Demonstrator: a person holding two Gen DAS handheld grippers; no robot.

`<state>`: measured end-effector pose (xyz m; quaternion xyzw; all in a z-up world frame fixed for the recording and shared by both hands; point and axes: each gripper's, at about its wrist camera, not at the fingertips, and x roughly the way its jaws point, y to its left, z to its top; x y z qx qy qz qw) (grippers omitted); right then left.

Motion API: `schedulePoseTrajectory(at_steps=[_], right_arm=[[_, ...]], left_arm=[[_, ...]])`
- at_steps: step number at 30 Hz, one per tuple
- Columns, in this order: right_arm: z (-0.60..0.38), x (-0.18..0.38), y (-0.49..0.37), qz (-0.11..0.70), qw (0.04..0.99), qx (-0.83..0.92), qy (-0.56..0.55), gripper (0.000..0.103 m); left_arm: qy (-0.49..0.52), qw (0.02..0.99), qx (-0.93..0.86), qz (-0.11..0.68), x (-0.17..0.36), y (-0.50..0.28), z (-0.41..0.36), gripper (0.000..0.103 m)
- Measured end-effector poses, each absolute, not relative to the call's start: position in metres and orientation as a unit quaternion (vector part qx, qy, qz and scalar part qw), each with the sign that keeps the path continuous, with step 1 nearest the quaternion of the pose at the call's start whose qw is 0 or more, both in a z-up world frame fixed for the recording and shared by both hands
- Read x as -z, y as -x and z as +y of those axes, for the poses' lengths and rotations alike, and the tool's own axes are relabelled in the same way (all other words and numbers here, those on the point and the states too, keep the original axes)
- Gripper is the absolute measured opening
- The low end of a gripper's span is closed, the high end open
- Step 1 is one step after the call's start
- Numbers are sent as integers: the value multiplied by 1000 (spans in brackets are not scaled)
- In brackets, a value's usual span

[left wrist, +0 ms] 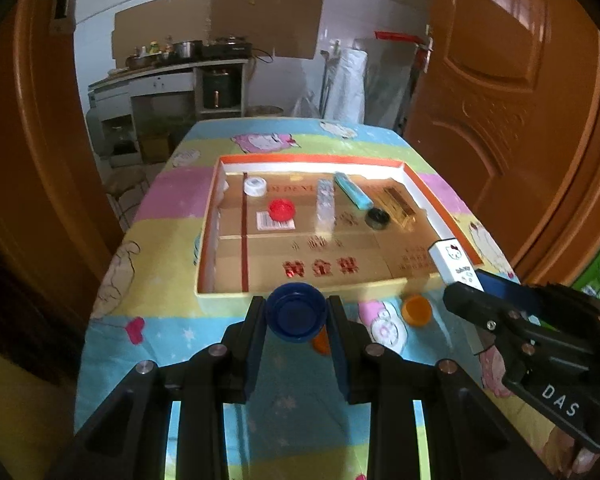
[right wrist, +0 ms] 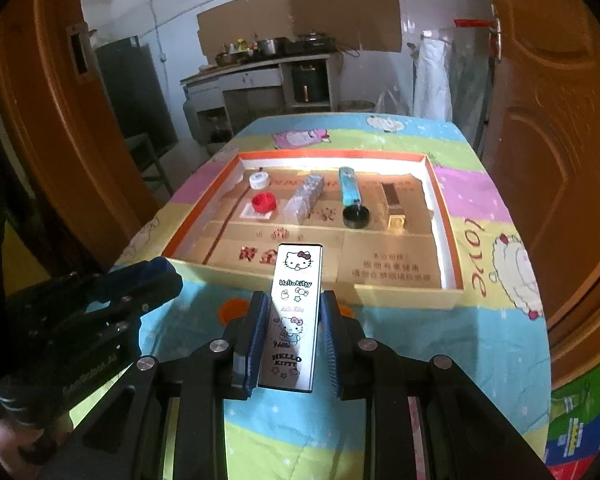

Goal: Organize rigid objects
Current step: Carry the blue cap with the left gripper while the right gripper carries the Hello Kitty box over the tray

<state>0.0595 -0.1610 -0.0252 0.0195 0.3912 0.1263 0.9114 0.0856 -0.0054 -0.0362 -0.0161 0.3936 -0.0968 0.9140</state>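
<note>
Covering the table (left wrist: 260, 420) is a bright patchwork cloth of blue, yellow, pink and green panels printed with cartoon animals and hearts. On it sits a shallow cardboard tray (left wrist: 300, 286) with an orange outer rim and white inner walls, its brown floor printed with red characters. Inside lie a white cap (left wrist: 255, 186), a red cap (left wrist: 282, 209), a clear plastic case (left wrist: 326, 206), a light-blue tube (left wrist: 353, 190), a black cap (left wrist: 376, 218) and a gold box (left wrist: 400, 208) — all toward the far half. Just outside the near wall, an orange cap (left wrist: 417, 310) rests on the cloth.

The left gripper (left wrist: 296, 316) pinches a dark blue cap (left wrist: 296, 312) above the tray's near edge. The right gripper (right wrist: 294, 340) clamps a white Hello Kitty box (right wrist: 294, 312) by its long sides, also held at the near edge.

Brown wooden doors (left wrist: 500, 100) flank the table; behind it stands a kitchen counter (left wrist: 172, 76) with pots, cardboard sheets taped to the tiled wall.
</note>
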Motion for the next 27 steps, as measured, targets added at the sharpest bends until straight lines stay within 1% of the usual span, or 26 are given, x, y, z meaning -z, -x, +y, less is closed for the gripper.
schedulePoseTrajectory(at_steps=[11, 27], right_arm=[[-162, 13, -89, 380, 916, -129, -30, 27], [-165, 27, -140, 388, 911, -133, -43, 27]], left_arm=[[42, 920, 84, 381, 25, -119, 4, 30], [54, 918, 72, 387, 37, -162, 4, 30]])
